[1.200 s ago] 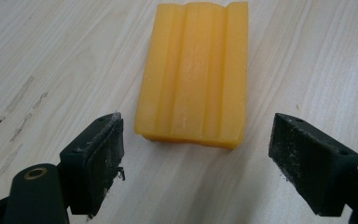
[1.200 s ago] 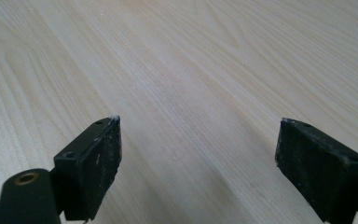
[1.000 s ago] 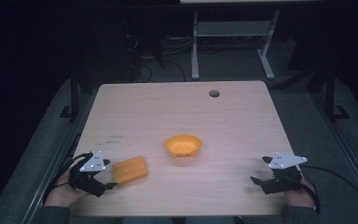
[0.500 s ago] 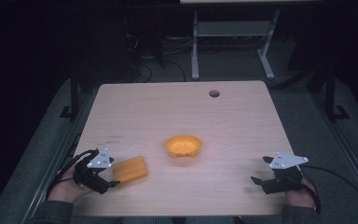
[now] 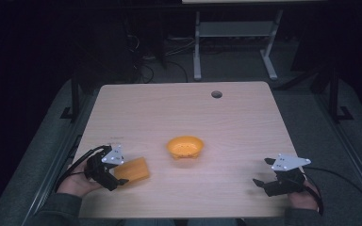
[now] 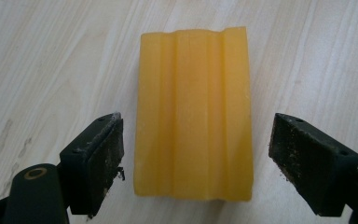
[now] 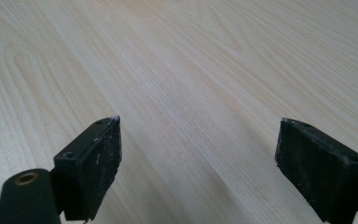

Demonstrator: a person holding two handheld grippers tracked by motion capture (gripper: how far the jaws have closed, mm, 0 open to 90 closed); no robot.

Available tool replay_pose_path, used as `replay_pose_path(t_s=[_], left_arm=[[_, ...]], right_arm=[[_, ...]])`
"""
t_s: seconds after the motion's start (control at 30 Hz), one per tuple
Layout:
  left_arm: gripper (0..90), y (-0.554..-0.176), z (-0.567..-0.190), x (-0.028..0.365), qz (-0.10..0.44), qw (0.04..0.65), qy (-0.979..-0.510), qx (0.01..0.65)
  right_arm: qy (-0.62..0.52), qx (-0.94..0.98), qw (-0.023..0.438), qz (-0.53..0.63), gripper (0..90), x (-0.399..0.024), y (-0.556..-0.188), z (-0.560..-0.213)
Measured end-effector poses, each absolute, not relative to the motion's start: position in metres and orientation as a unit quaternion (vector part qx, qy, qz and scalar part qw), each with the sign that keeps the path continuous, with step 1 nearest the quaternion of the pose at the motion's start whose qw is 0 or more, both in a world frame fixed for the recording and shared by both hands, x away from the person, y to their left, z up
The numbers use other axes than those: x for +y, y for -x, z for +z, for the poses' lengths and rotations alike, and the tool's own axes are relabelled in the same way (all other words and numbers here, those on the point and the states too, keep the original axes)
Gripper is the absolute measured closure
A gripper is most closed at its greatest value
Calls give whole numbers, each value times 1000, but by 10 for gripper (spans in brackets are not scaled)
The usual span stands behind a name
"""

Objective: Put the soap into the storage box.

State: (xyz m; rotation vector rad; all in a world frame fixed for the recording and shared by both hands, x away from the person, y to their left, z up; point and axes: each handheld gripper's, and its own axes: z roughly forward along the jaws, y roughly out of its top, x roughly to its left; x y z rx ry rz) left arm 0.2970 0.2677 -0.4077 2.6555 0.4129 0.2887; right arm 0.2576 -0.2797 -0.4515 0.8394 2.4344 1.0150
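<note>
Ridged orange-yellow rectangular block (image 6: 193, 114), flat on pale wooden table (image 5: 245, 117) beside orange plastic bowl (image 5: 185, 147): bracketed by left gripper (image 6: 196, 161), jaws spread, seemingly for grasping; right gripper (image 7: 198, 161) spread, idle.

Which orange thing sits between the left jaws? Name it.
The ridged orange block, lying flat between the open left jaws; the orange bowl stands apart at mid-table.

A pale wooden surface (image 5: 245, 122) has a round hole (image 5: 216, 94) near its far edge. An orange bowl (image 5: 185, 147) sits mid-surface; an orange ridged block (image 5: 133, 170) lies near the near-left corner.
</note>
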Motion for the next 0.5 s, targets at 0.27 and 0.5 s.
replay_pose_path(t_s=[0.27, 0.5], left_arm=[[171, -307, -413, 256, 88, 196, -966, 147], [171, -312, -417, 247, 79, 180, -970, 145]], right_arm=[[-295, 865, 185, 360, 140, -279, -258, -451], [-292, 866, 185, 360, 139, -278, -258, -451]])
